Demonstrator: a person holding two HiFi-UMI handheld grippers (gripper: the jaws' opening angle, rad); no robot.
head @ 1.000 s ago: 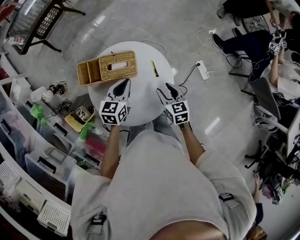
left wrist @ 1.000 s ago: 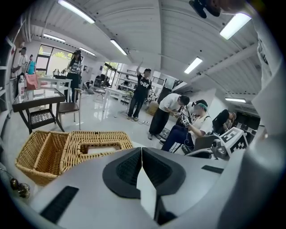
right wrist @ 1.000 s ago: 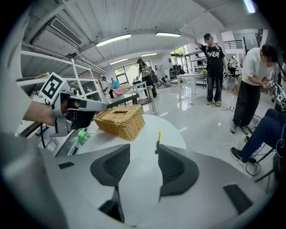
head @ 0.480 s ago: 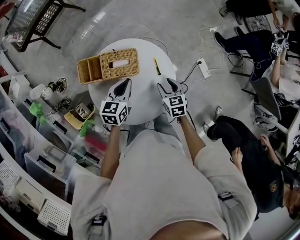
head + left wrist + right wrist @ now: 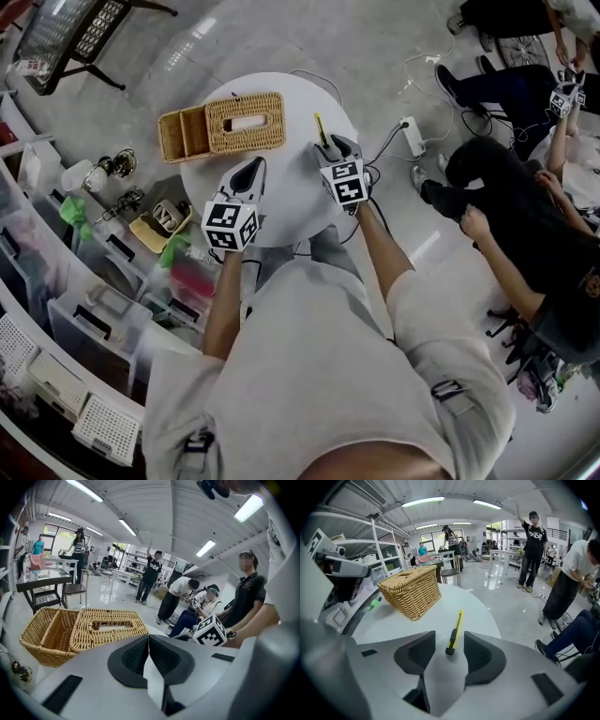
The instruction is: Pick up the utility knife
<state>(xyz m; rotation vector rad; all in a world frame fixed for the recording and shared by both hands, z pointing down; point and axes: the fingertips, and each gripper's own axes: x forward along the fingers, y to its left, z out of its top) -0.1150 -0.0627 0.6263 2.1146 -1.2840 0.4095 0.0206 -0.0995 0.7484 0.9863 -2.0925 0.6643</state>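
The utility knife point(image 5: 319, 127), yellow with a black slider, lies on the round white table point(image 5: 281, 211) near its far right edge. My right gripper point(image 5: 330, 150) hangs tilted down just short of it. In the right gripper view the knife's point(image 5: 458, 620) black near end sits in the gap of the right gripper point(image 5: 449, 638), whose jaws are closing; the pads stand clear of it. My left gripper point(image 5: 251, 172) hovers over the table's middle. In the left gripper view the left gripper point(image 5: 148, 641) has its pads pressed together, with nothing between them.
A wicker tissue box with an open side compartment point(image 5: 220, 127) stands at the table's far left, also seen as the wicker box point(image 5: 412, 591) left of the knife. A power strip point(image 5: 408, 139) and cables lie on the floor. A person point(image 5: 511, 192) crouches at right. Storage bins point(image 5: 56, 309) line the left.
My right gripper has moved forward and down across the table to the knife's near end. The left gripper has stayed put. A person has walked in at the right.
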